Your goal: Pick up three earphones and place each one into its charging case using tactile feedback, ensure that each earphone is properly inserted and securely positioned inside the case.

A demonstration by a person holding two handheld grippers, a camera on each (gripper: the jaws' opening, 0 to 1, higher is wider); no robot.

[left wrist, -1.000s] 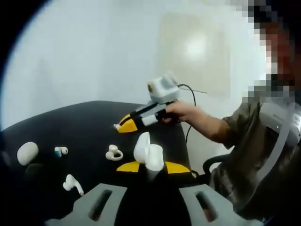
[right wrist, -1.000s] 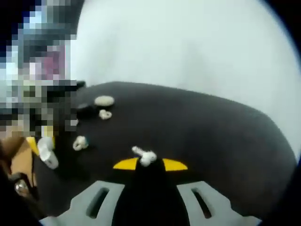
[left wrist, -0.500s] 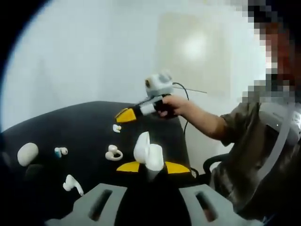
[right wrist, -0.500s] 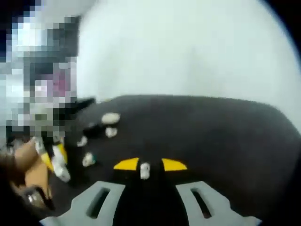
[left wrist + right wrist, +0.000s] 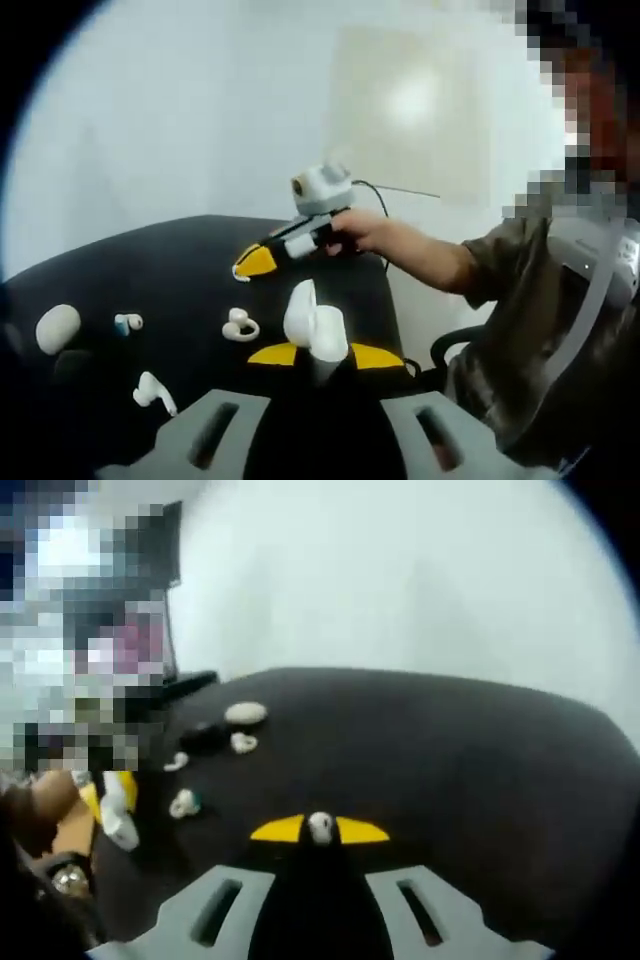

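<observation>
Left claw [image 5: 316, 352] clamped on open white charging case [image 5: 316, 328] | right claw [image 5: 319, 830] pinching small white earphone [image 5: 320, 826] above black tabletop [image 5: 450, 770] | three earphones [image 5: 241, 325] and closed case [image 5: 57, 327] lie apart on tabletop beyond.

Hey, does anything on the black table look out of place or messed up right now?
Nothing looks damaged or spilled. Loose earphones lie scattered on the black table, apart from each other, and a closed white case sits near its edge. The left gripper holds an open white case; the right gripper holds a small white earphone.
</observation>
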